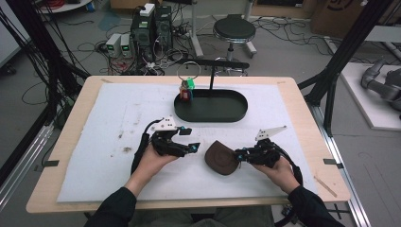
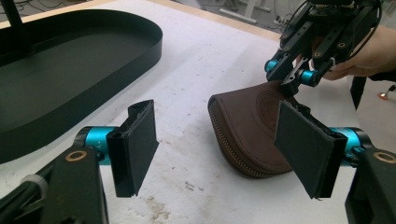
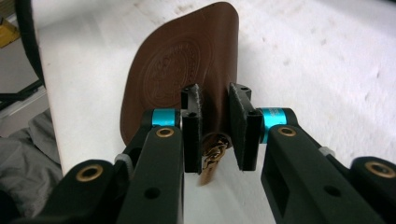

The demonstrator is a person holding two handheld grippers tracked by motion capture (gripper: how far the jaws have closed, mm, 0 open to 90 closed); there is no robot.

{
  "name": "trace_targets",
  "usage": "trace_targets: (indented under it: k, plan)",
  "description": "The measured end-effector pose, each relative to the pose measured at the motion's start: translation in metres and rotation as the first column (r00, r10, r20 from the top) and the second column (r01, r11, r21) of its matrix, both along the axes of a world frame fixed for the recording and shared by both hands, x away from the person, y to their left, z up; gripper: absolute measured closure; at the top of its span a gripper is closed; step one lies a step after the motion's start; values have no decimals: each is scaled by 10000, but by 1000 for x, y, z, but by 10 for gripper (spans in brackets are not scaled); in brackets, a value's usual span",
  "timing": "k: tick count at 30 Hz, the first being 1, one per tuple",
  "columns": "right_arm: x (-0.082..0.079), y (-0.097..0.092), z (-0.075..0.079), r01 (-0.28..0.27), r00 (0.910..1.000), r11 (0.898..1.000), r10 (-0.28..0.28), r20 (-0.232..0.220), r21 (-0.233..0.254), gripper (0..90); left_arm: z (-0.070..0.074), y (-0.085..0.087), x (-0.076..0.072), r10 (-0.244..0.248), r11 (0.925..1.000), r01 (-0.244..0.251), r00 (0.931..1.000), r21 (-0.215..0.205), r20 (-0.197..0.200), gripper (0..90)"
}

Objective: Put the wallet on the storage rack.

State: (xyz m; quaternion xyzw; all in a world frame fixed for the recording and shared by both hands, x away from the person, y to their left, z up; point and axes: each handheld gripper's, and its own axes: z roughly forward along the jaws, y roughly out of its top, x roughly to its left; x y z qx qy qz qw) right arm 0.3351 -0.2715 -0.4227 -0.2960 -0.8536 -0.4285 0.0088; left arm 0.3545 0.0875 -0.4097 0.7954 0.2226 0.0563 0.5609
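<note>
Currently: brown zip pouch (image 1: 221, 158), soft leather, light, lying flat on tabletop (image 1: 118, 118).
Right gripper (image 3: 215, 128) fingers nearly closed around its zip pull; left gripper (image 2: 224, 149) fingers spread; best held by its edge.

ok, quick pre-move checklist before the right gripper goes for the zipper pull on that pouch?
1. Brown pouch lies on the white mat, apart from the black tray: ok.
2. Right gripper is lined up on the pouch edge, with the brass zipper pull hanging between its jaws: ok.
3. Jaws closed on the pull: not ok, a gap shows on each side.
4. Left gripper has its jaws wide open, beside the pouch and not touching it: ok.
5. Pouch held down against the pull: not ok, nothing is holding it.
6. Zipper closed all round: cannot tell.
</note>
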Motion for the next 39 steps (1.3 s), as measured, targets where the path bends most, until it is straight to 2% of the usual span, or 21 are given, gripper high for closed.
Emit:
trace_targets:
  k: [5, 6, 8, 13, 15, 18, 20, 21, 23, 27, 29, 30, 32, 36, 39]
  plan:
    - [-5, 5, 9, -482, 9950, 9988, 476, 873, 51, 797, -1, -2, 0, -250, 9996, 248, 9996, -121, -95, 296]
    - [-6, 6, 11, -525, 9944, 9986, 518, 921, 57, 799, -2, -2, 1, -337, 9993, 334, 9993, -150, -140, 296]
    - [-9, 8, 14, -734, 9880, 9973, 730, 1358, -17, 801, -4, -4, 1, -516, 9986, 512, 9982, -150, -301, 296]
    - [-12, 11, 22, -884, 9796, 9960, 841, 1823, 153, 804, -9, -9, 4, -794, 9968, 796, 9951, 10, -594, 296]
    - [-12, 11, 23, -962, 9763, 9953, 928, 1954, 82, 805, -12, -12, 6, -907, 9959, 903, 9929, -82, -773, 296]
    - [-14, 14, 23, -1257, 9667, 9921, 1238, 2242, -58, 805, -16, -16, 10, -1173, 9931, 1156, 9876, -219, -1039, 296]
    - [-16, 17, 24, -1442, 9588, 9893, 1448, 2444, -203, 805, -21, -19, 12, -1370, 9906, 1353, 9812, -215, -1357, 296]
    - [-17, 18, 25, -1521, 9557, 9881, 1531, 2516, -234, 805, -23, -21, 13, -1545, 9880, 1529, 9759, -224, -1539, 296]
    - [-18, 19, 26, -1645, 9504, 9860, 1654, 2635, -255, 805, -25, -23, 13, -1727, 9847, 1744, 9716, -39, -1616, 296]
    - [-19, 21, 27, -1817, 9408, 9830, 1820, 2860, -279, 805, -26, -27, 11, -2183, 9757, 2182, 9606, -202, -1717, 336]
    - [-20, 21, 27, -1896, 9369, 9816, 1882, 2946, -240, 805, -25, -28, 11, -2416, 9702, 2407, 9532, -272, -1820, 357]
    - [-20, 21, 27, -1943, 9360, 9806, 1929, 2944, -249, 805, -26, -29, 11, -2652, 9641, 2628, 9454, -378, -1897, 382]
    - [-21, 20, 27, -2033, 9328, 9788, 2012, 2991, -244, 805, -26, -30, 10, -2809, 9596, 2778, 9397, -436, -1953, 438]
    - [-21, 20, 27, -2158, 9280, 9760, 2140, 3049, -282, 803, -26, -28, 11, -2793, 9600, 2773, 9390, -385, -2006, 511]
    - [-21, 20, 27, -2207, 9254, 9749, 2190, 3092, -302, 799, -24, -26, 10, -2761, 9608, 2766, 9457, -218, -1713, 553]
